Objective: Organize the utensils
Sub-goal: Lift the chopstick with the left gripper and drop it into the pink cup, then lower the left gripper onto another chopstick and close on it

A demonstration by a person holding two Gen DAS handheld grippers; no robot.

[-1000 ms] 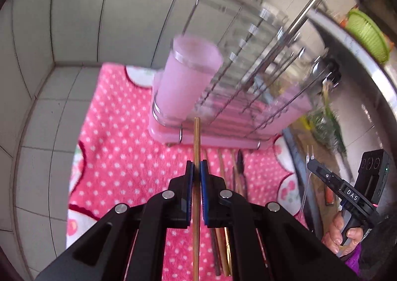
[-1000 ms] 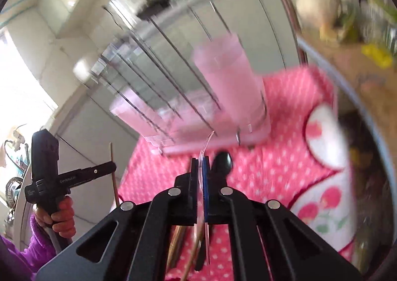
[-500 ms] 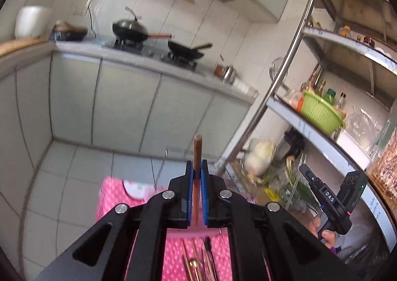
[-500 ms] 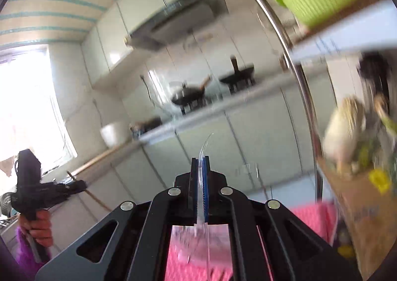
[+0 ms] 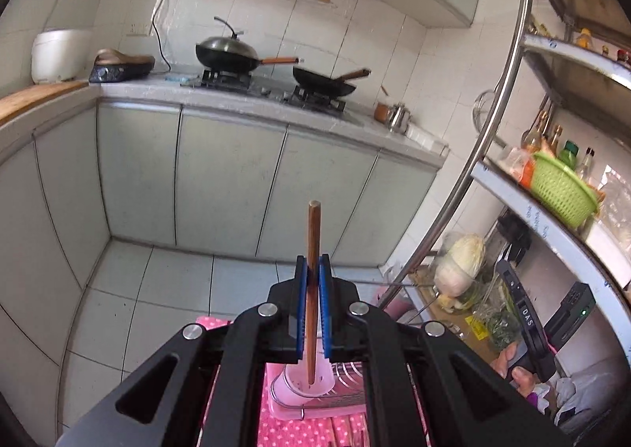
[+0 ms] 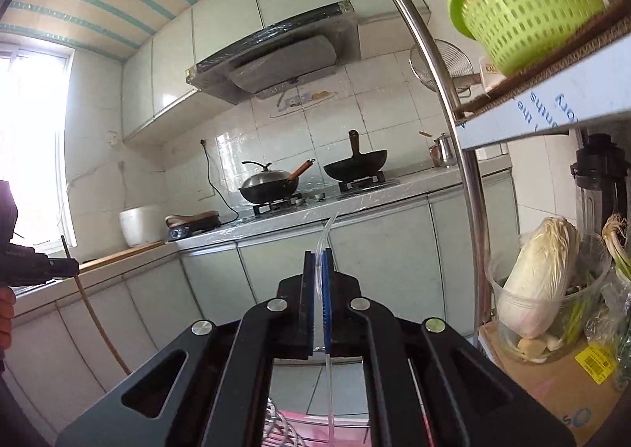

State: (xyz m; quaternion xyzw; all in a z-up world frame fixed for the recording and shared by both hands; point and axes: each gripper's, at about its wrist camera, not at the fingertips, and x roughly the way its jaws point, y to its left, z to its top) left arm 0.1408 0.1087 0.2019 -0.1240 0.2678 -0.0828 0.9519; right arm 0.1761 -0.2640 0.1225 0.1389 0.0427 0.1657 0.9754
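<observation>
You hold a matt wooden chopstick [image 5: 313, 249] and a clear glossy plastic utensil [image 6: 329, 228]; pink plastic cup [image 5: 307, 384], shiny wire rack [image 5: 347, 399].

Bright daylight — window [image 6: 27, 139] blown out; sharp focus, fisheye-bent edges, dark corners.

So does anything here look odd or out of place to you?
Nothing looks spilled or broken. The one unusual thing is that both grippers are raised with utensils clamped in them: the left gripper holds a wooden chopstick upright above the pink cup, and the right gripper pinches a thin clear plastic utensil.
</observation>
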